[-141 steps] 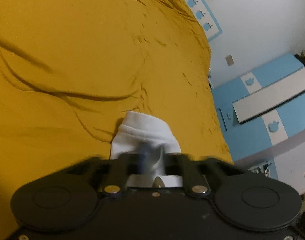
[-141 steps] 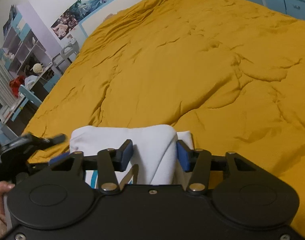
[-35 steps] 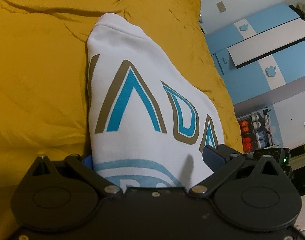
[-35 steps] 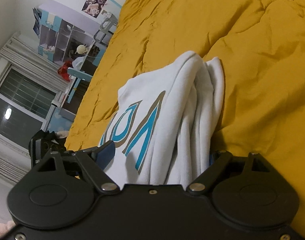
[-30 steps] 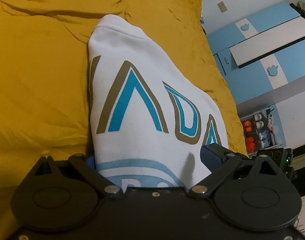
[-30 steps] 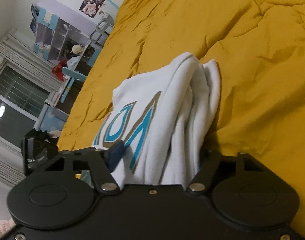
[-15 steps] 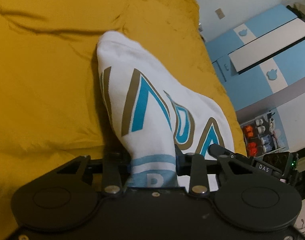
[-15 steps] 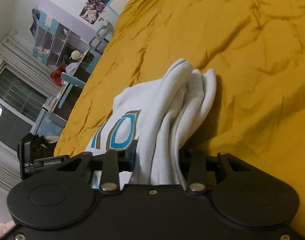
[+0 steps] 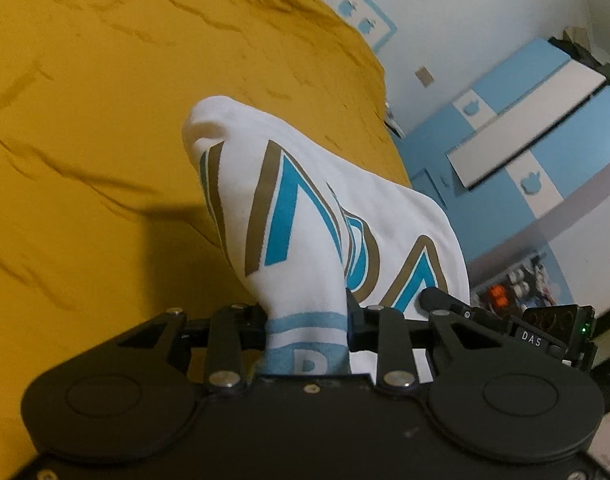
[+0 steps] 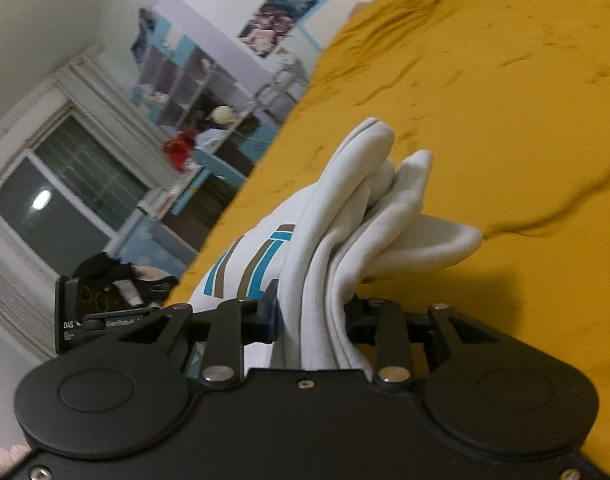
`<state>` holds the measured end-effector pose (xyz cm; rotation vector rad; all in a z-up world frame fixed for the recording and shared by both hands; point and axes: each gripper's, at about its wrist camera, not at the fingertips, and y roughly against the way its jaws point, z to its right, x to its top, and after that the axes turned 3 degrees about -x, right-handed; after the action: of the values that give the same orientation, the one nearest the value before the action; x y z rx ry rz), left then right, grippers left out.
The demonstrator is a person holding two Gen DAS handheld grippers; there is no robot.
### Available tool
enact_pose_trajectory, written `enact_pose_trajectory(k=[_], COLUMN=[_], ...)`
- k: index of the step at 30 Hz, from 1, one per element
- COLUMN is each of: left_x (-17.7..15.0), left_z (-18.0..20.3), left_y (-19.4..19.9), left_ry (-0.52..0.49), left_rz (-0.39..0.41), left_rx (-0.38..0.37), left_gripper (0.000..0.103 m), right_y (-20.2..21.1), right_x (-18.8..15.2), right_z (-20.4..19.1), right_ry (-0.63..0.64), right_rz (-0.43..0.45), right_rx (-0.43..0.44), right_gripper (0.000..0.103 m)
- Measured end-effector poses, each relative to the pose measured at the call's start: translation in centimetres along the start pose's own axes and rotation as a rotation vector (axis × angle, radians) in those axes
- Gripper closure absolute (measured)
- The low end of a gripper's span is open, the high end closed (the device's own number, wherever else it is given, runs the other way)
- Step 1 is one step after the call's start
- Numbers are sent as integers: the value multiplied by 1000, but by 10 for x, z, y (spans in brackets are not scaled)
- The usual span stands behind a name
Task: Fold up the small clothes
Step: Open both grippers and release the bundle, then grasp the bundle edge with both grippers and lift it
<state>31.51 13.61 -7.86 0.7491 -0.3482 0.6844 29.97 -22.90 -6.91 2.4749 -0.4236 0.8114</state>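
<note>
A folded white garment (image 9: 305, 216) with blue and gold lettering is held up above the yellow bedspread (image 9: 85, 120). My left gripper (image 9: 307, 320) is shut on one end of it. My right gripper (image 10: 311, 316) is shut on the other end, where the stacked white folds (image 10: 357, 208) bunch together. The far end of the garment droops forward in both views. The right gripper's body (image 9: 545, 332) shows at the right of the left wrist view, and the left gripper's body (image 10: 101, 312) at the left of the right wrist view.
The yellow bedspread (image 10: 505, 100) fills the area ahead. Blue and white wardrobe doors (image 9: 525, 140) stand beyond the bed's edge. A shelf unit and desk clutter (image 10: 209, 112) and a window (image 10: 65, 196) lie past the other side.
Both grippers closed on the garment from wide open, then lifted it off the bedspread. Its far end now hangs free with a shadow beneath.
</note>
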Motion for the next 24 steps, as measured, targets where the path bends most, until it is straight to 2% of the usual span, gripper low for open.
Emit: enact_pose_trajectory(k=[4,8,11,12,13,15,17,20,24], left_x=[15,17,6,0,-2,-2,5,26,52], left_z=[-32,-85,-129,-142,-151,-158,-159,-157,-166], left_y=[10,-7,-25,-24,-21,-10,3,18,11], left_ry=[10,69,162,201,224,239,243,227,262], left_rz=[4,-29,-83,-77,-68,-56,-30,36,76], left_rx=[54,79,103,90,53,34,53,88,126], left_gripper=[74,72,55,52,51,50,44,30,28], right_y=[-46,-89,-113,-116,-115,-108,-99,-88,-91], right_x=[0,-12,-26,-30,-33,-33,-29,-14,15], right_z=[-2,15,41,50,58,68,64,41,24], right_ry=[-25,-43,-73,-84,-101,-135,-109,-14,37], right_rz=[-19,-61,-119,-126,-122,-126,-129,-87,-27], right_rx=[28,-36,-129,-152,-152,-131,-147,-202,-206], right_gripper=[73,74,73,73,65,62,54,53,49])
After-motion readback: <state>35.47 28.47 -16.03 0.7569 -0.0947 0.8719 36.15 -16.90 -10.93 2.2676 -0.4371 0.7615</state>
